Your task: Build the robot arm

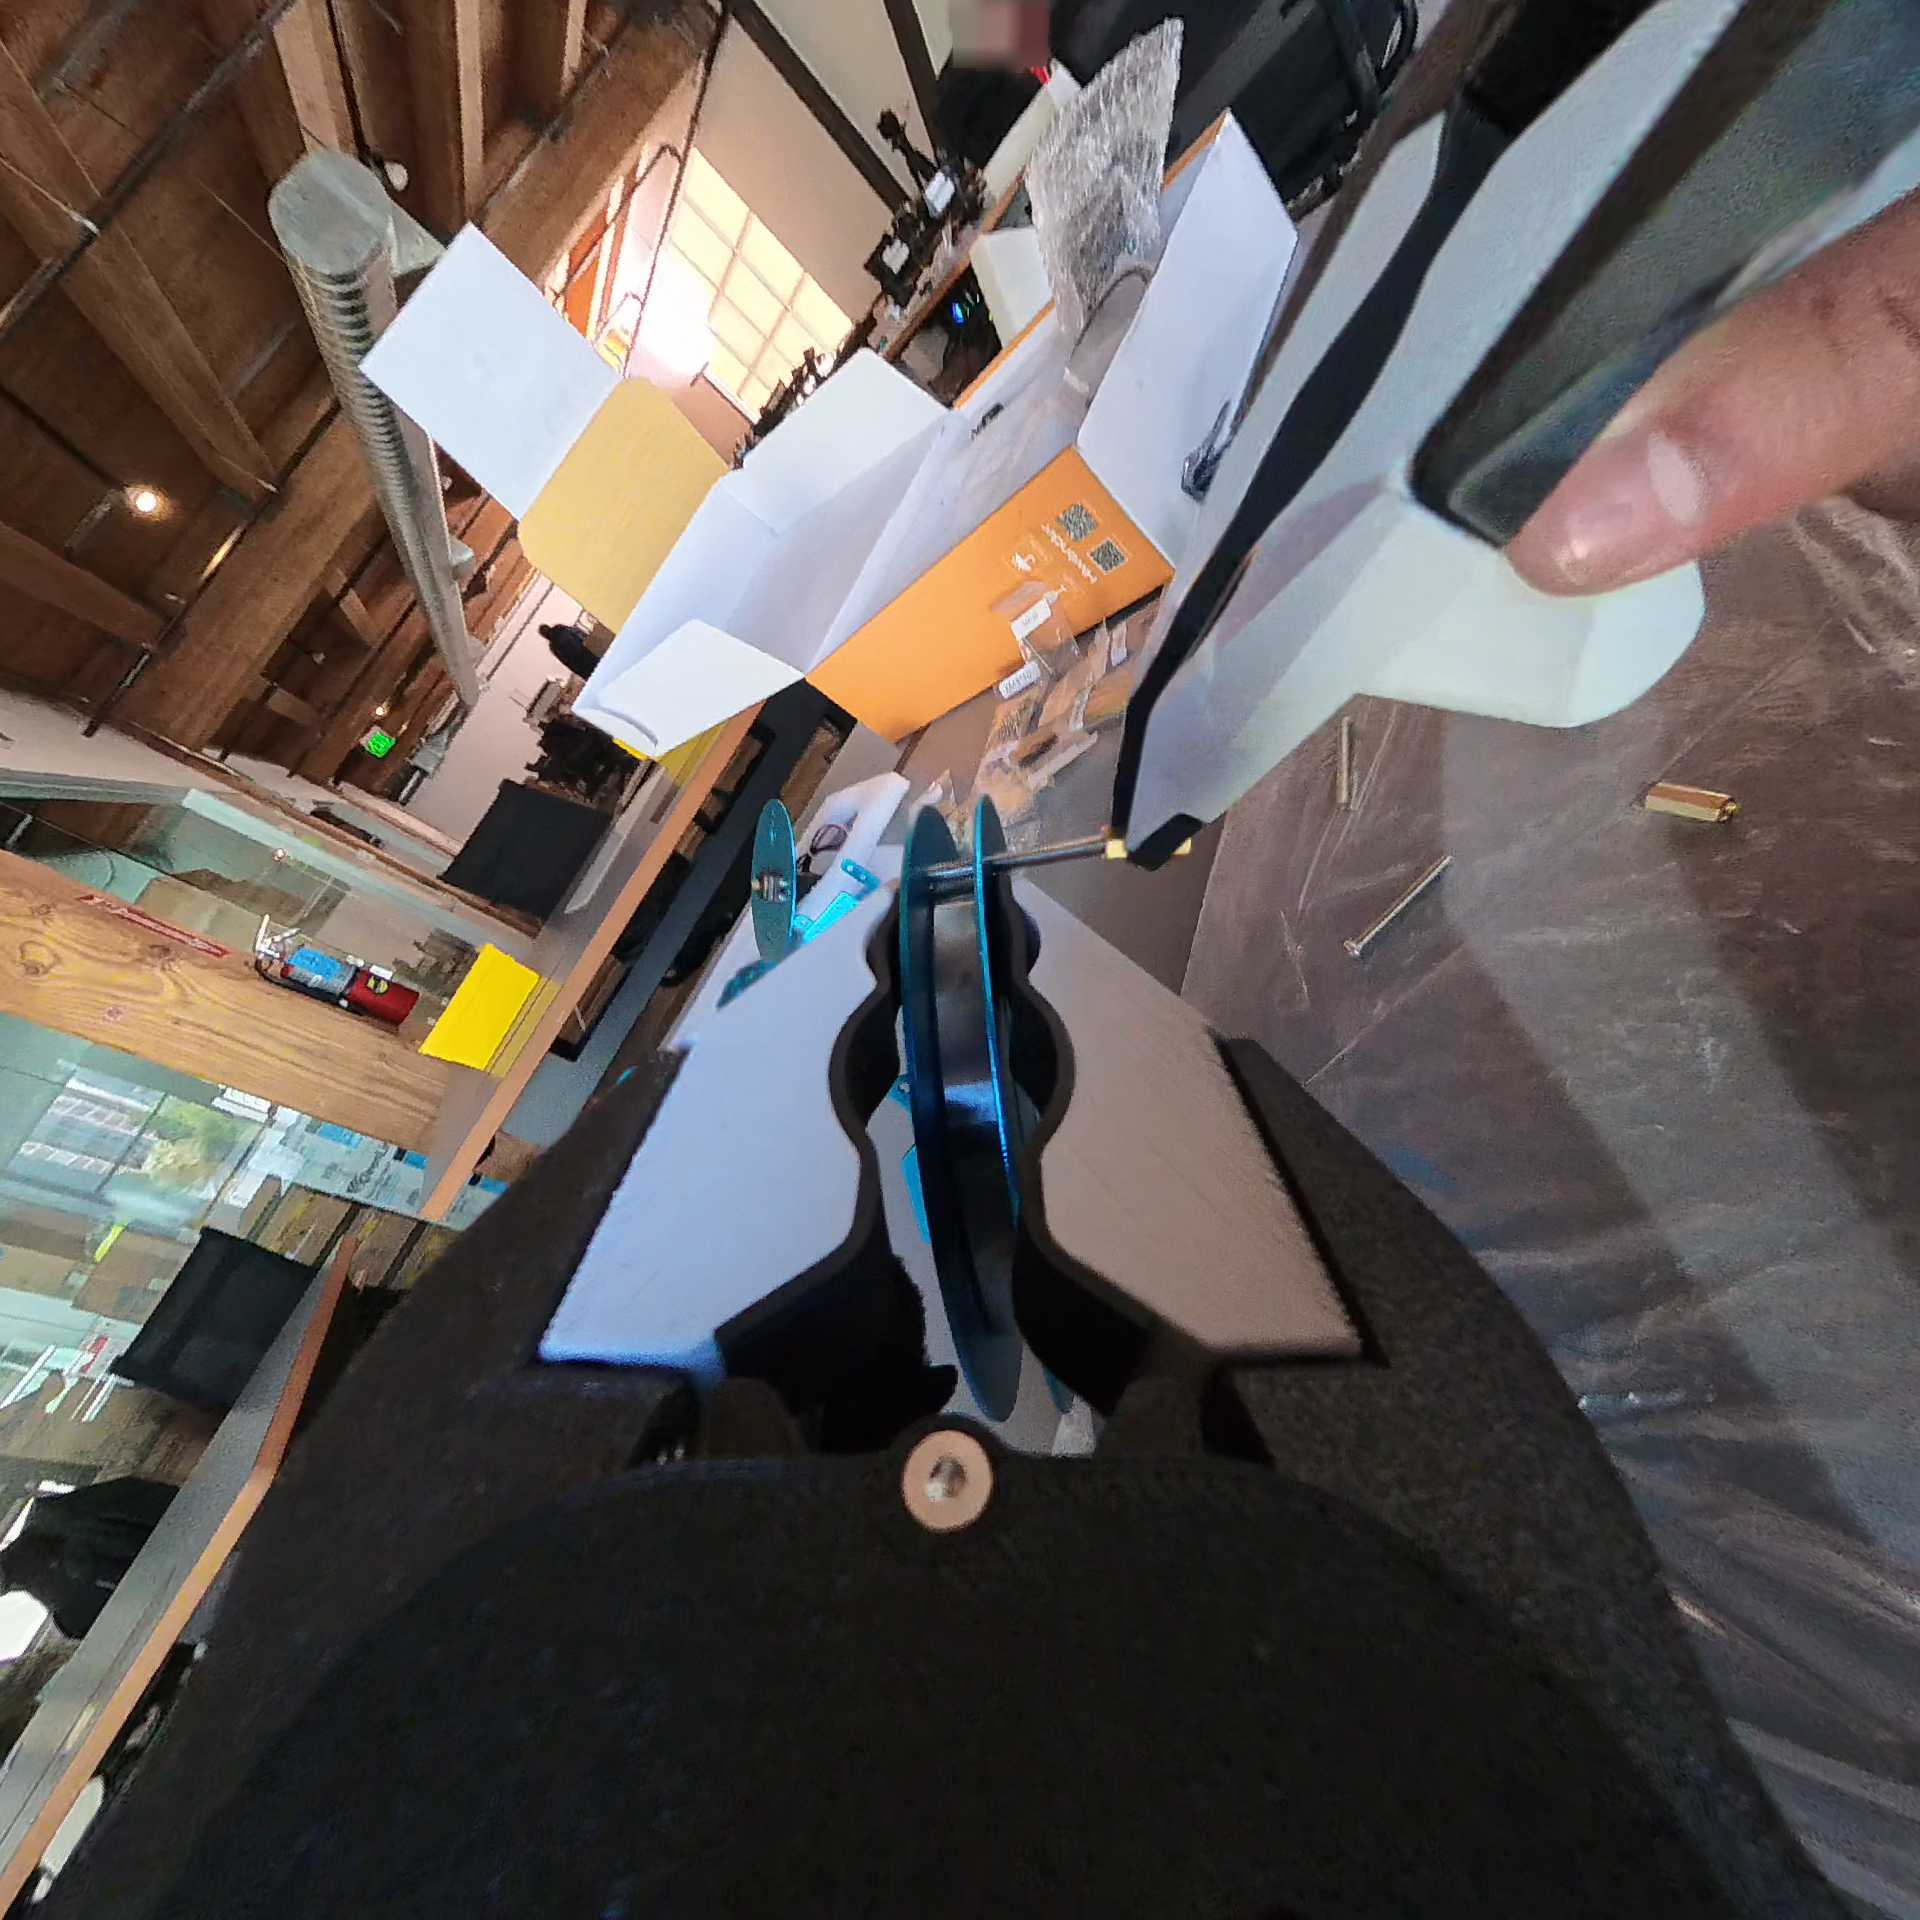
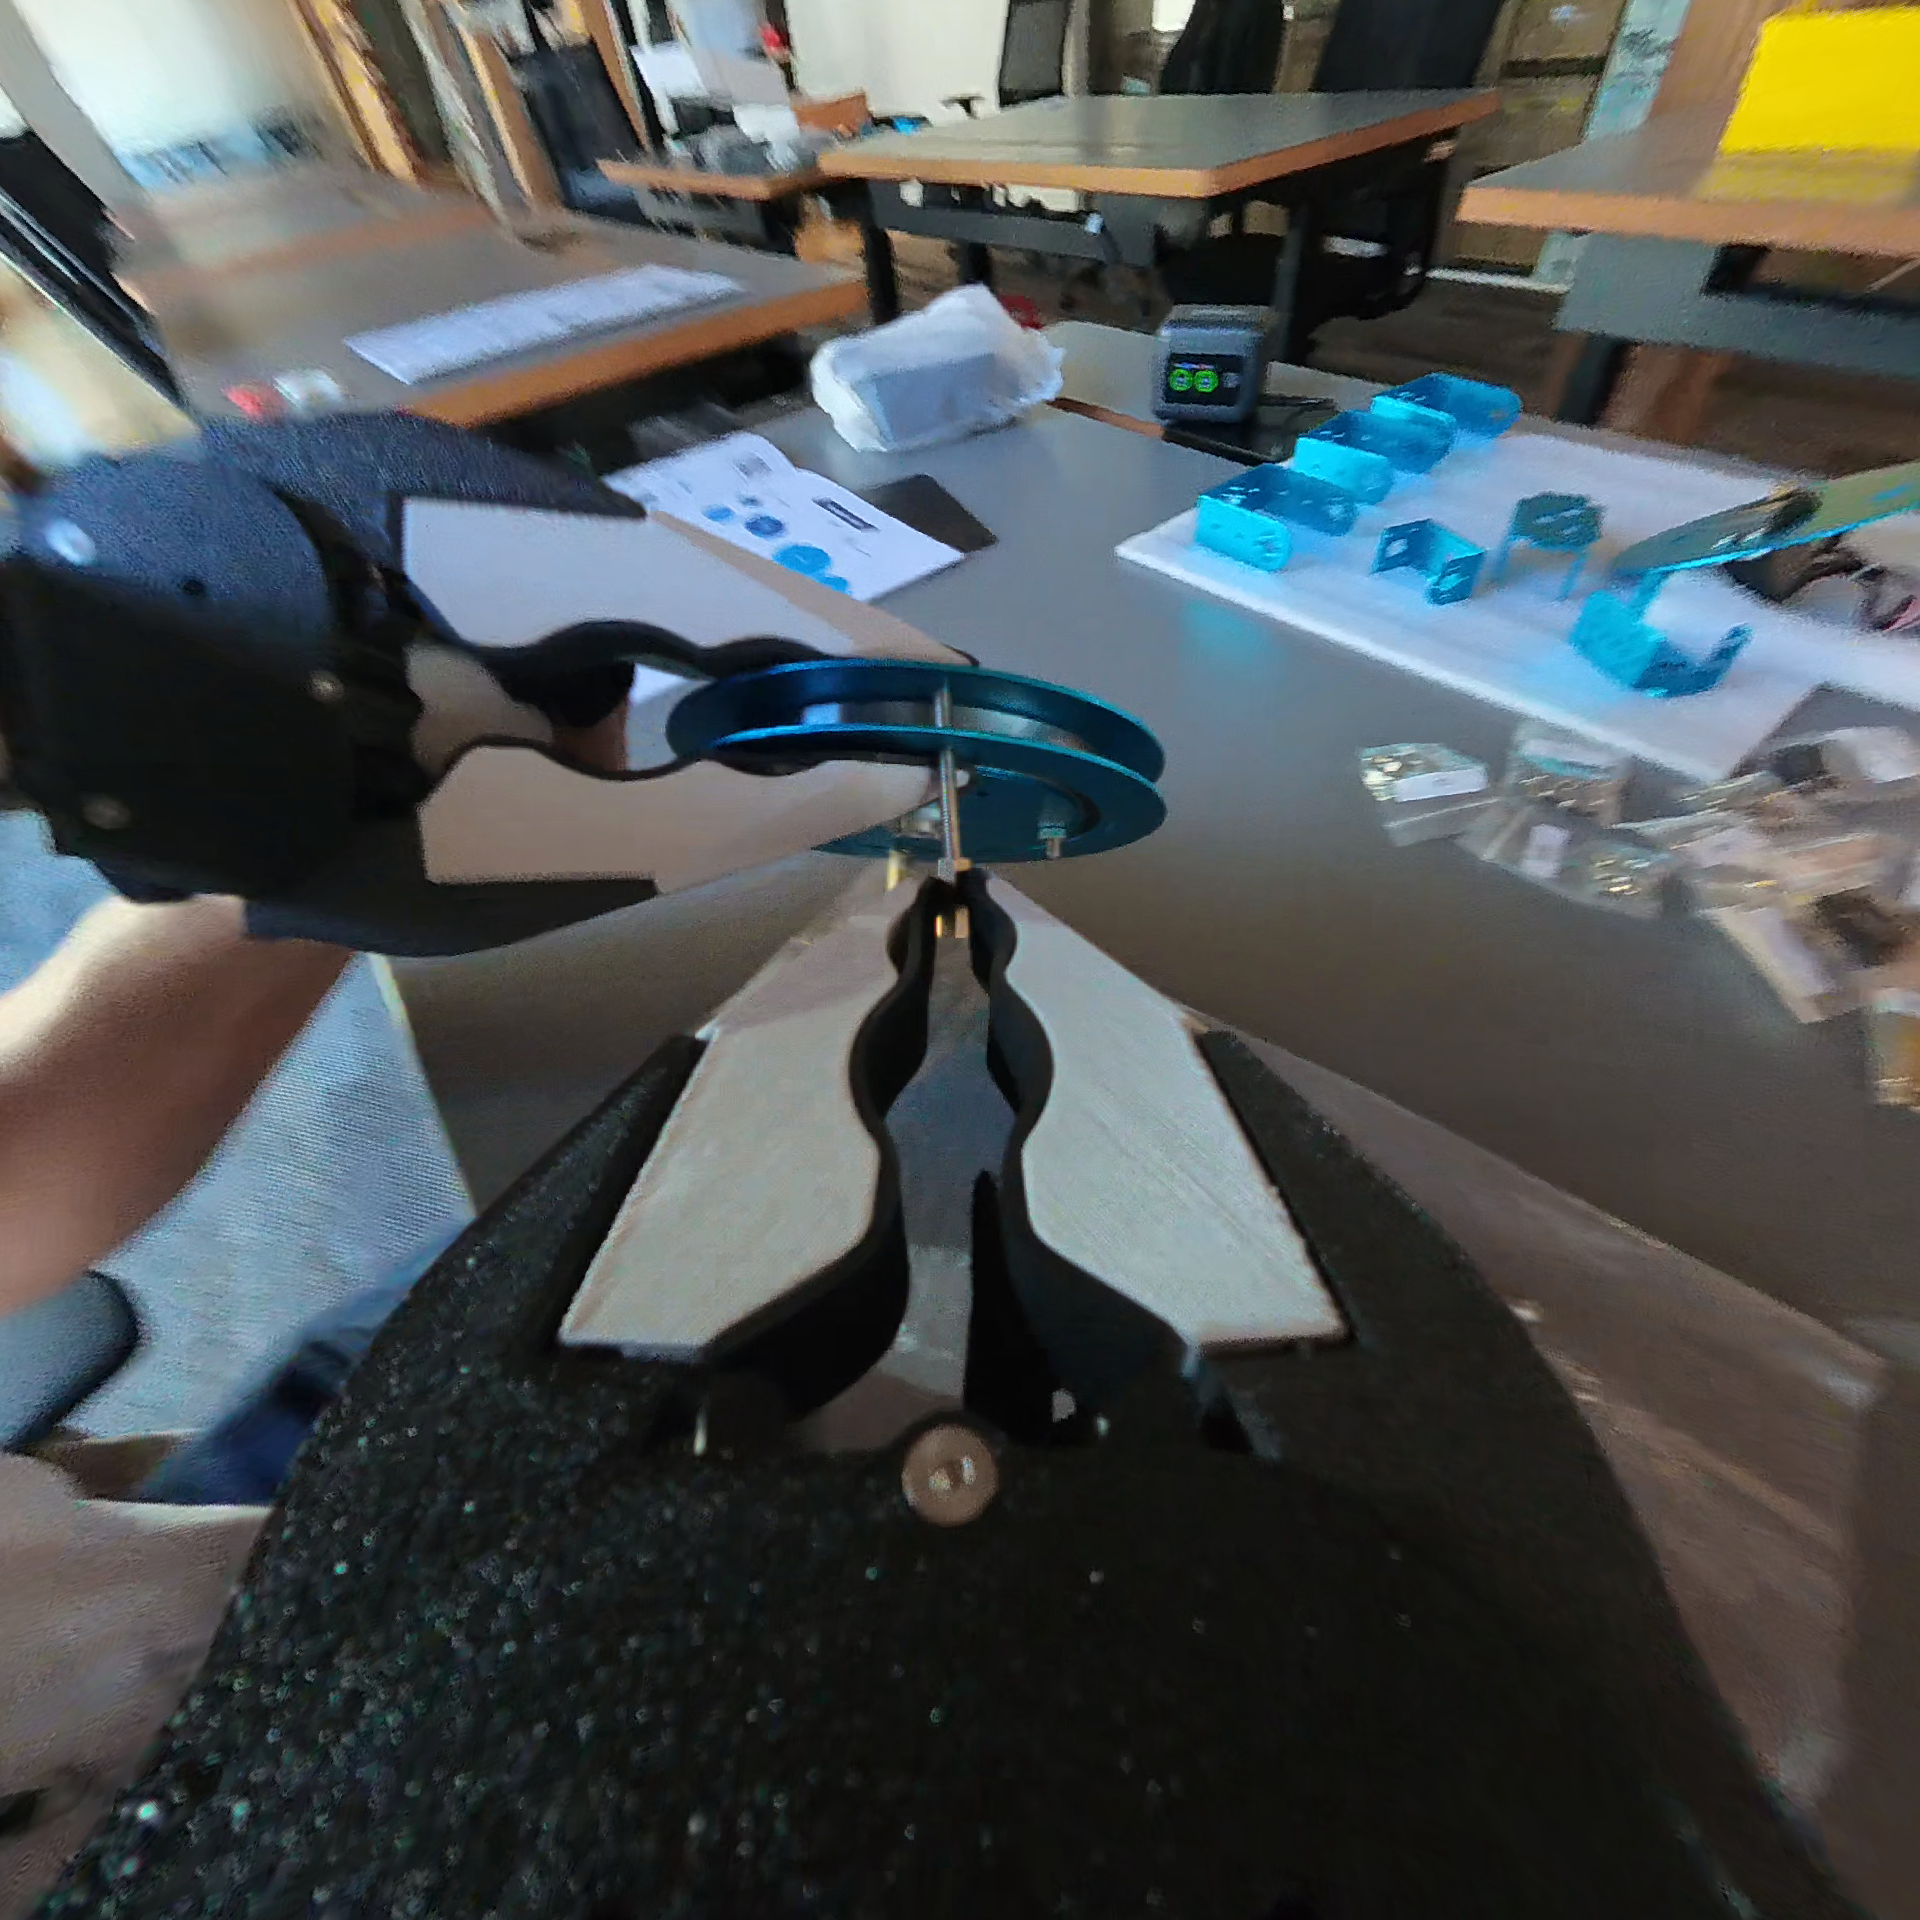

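Disc pair (image 2: pixel 914 753) clamped in left gripper (image 1: pixel 961 904) — right gripper (image 2: pixel 951 899) pinches brass nut (image 2: pixel 951 920) at the bolt (image 2: pixel 943 779) tip; keep it square — gently.

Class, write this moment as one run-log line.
left gripper: shut on blue disc pair | right gripper: shut on brass nut at long screw end | loose screws on table
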